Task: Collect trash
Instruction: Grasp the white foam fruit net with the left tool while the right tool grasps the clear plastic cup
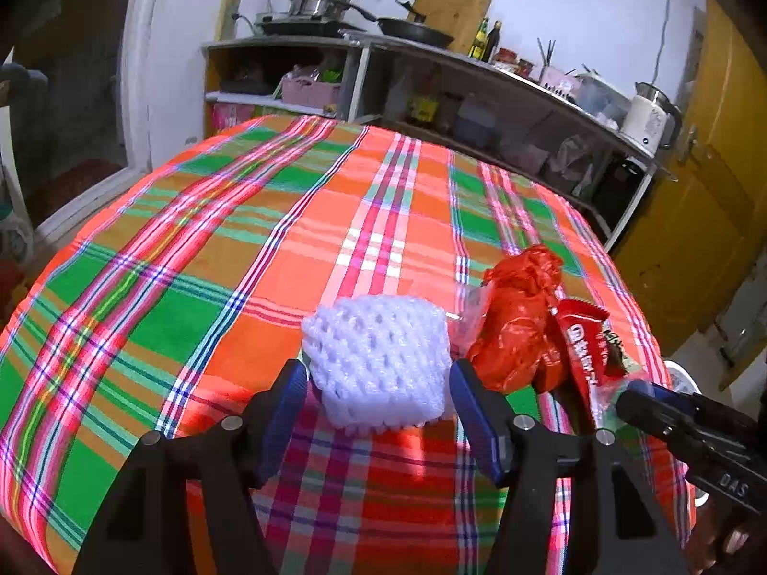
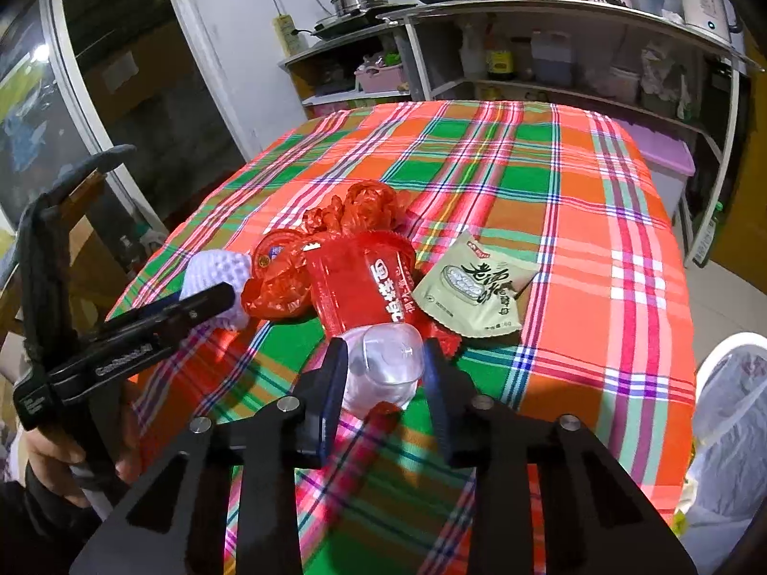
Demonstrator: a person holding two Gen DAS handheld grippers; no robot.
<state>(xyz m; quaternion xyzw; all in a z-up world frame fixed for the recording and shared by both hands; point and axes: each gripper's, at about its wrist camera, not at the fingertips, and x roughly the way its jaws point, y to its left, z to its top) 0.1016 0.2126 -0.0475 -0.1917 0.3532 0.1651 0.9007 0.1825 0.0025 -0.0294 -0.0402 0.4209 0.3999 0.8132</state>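
A white foam fruit net lies on the plaid tablecloth between the tips of my left gripper. That gripper is open wide, its blue pads at the net's sides. To the right lie a crumpled red plastic bag and a red snack wrapper. In the right wrist view my right gripper is shut on a clear plastic cup that lies on its side at the near end of the red wrapper. Behind the wrapper lies the red bag, and a green food packet lies to the wrapper's right.
A white bin lined with a bag stands off the table's right edge. A metal shelf with pots and bottles runs along the far wall, with a purple lidded box under it. A yellow door is on the right.
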